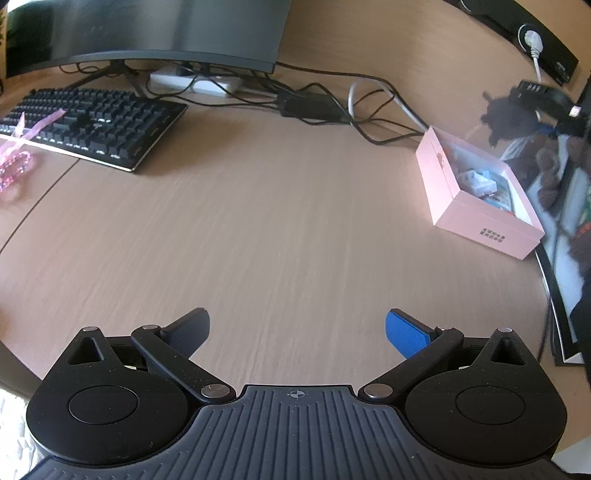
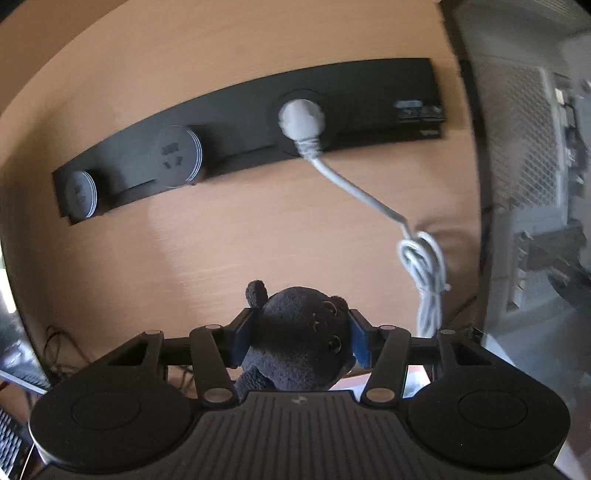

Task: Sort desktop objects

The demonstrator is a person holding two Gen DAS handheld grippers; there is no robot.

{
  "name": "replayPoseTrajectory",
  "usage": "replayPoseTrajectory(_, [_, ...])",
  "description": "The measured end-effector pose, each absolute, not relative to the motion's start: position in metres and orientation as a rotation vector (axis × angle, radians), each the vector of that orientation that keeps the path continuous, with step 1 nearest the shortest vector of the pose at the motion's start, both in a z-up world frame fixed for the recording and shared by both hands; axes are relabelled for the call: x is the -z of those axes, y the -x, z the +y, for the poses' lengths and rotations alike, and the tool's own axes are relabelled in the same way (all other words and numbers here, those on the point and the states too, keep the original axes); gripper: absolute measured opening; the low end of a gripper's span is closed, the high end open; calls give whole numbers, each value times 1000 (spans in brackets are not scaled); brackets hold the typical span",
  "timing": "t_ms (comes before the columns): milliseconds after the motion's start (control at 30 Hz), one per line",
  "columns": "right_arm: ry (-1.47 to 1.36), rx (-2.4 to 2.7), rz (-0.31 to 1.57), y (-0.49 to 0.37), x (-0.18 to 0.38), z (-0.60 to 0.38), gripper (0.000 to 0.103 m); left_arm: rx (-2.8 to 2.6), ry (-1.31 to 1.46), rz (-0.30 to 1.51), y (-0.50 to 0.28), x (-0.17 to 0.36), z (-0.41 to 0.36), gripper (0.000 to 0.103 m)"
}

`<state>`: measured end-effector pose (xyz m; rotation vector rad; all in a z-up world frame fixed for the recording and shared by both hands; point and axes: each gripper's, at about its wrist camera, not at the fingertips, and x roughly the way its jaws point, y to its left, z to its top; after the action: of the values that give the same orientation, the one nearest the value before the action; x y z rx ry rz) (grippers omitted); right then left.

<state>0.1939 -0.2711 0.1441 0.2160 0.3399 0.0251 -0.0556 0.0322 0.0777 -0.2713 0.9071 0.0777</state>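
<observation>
Right gripper (image 2: 300, 338): closed on a dark plush toy (image 2: 295, 339), blue pads pressing its head from both sides, low centre of the right wrist view.
Left gripper (image 1: 297, 328): jaws spread wide, nothing between them, bare desk (image 1: 277, 221) beneath.
Pink box (image 1: 476, 199): open, at the right of the left wrist view, small items inside.
Keyboard (image 1: 88, 125): upper left, below a curved monitor (image 1: 147, 33).
Pink ribbon (image 1: 22, 147): at the left edge, lying across the keyboard.
Socket strip (image 2: 251, 136): black, across the upper right wrist view, white plug (image 2: 301, 120) in it.
</observation>
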Motion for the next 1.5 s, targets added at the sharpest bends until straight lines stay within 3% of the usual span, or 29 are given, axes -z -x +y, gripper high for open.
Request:
replayPoseTrajectory(200, [-371, -58, 547, -201, -84, -278, 57, -100, 270, 922, 60, -76, 34, 103])
replayPoseTrajectory(233, [-360, -56, 547, -198, -80, -277, 66, -102, 271, 923, 61, -76, 35, 103])
replayPoseTrajectory(300, [-336, -21, 524, -188, -77, -274, 75, -98, 277, 926, 61, -75, 36, 103])
replayPoseTrajectory(600, [-277, 25, 537, -150, -84, -292, 76, 18, 240, 930, 50, -71, 20, 103])
replayPoseTrajectory(733, [-294, 11, 566, -116, -85, -299, 90, 66, 191, 907, 40, -66, 12, 103])
replayPoseTrajectory(933, [-116, -77, 642, -46, -69, -284, 99, 84, 96, 809, 24, -61, 9, 103])
replayPoseTrajectory(1200, [-58, -116, 830, 13, -30, -260, 101, 139, 51, 815, 8, -22, 6, 103])
replayPoseTrajectory(1500, [25, -80, 869, 28, -17, -242, 103, 122, 42, 762, -1, -7, 12, 103])
